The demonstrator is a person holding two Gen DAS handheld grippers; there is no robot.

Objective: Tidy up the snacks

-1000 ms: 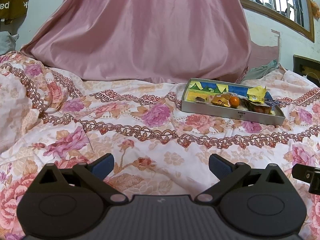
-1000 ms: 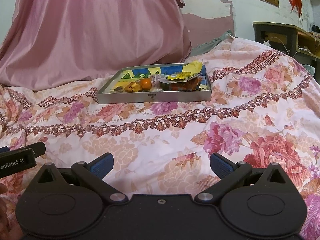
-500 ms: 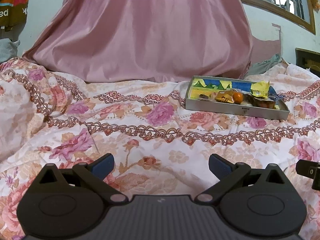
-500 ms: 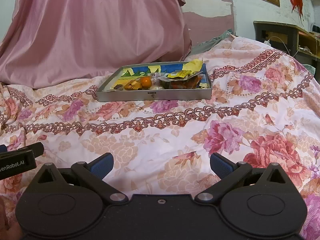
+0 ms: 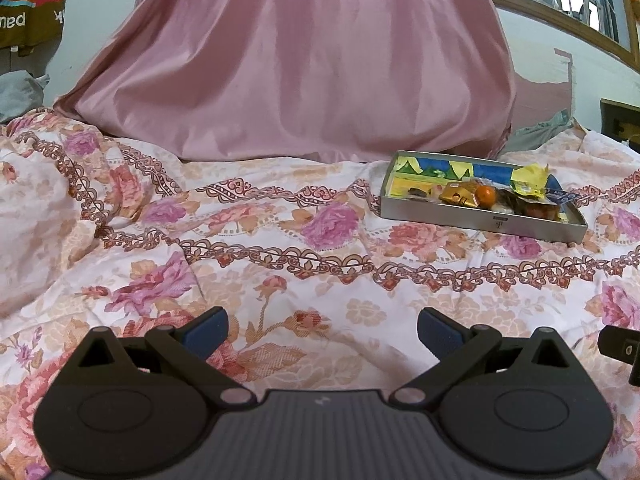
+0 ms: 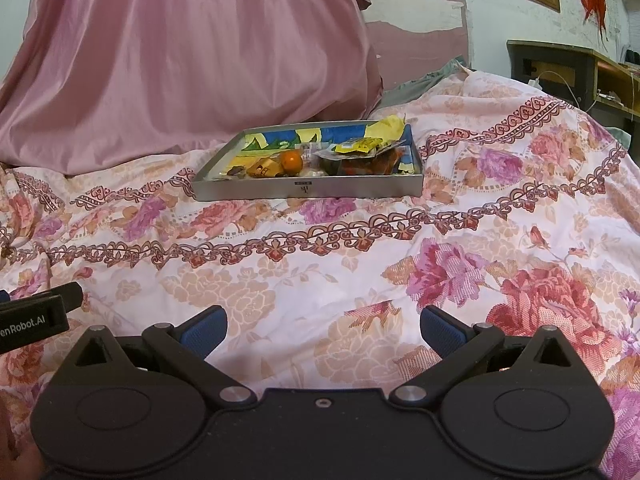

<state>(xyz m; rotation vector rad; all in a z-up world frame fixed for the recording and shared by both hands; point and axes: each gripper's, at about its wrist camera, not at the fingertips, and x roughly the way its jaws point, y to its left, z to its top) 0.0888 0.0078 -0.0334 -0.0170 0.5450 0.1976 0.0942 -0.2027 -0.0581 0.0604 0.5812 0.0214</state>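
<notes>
A shallow metal tray (image 5: 476, 222) with a colourful printed inside lies on the floral bedspread, far right in the left wrist view and centre in the right wrist view (image 6: 308, 191). It holds several snacks: an orange fruit (image 5: 485, 194) (image 6: 291, 160), a gold packet (image 5: 458, 195), a yellow wrapper (image 6: 360, 145) and red-brown packets (image 6: 372, 165). My left gripper (image 5: 322, 330) is open and empty, low over the bedspread, well short of the tray. My right gripper (image 6: 323, 328) is open and empty too, in front of the tray.
A floral bedspread (image 6: 440, 264) covers the bed. A large pink satin cloth (image 5: 296, 60) rises behind the tray. A dark wooden shelf unit (image 6: 568, 72) stands at the right by the wall. The other gripper's tip shows at each view's edge (image 6: 36, 316).
Both views shifted slightly; the tray sits a little lower and nearer in the right wrist view. Both grippers stay open and empty.
</notes>
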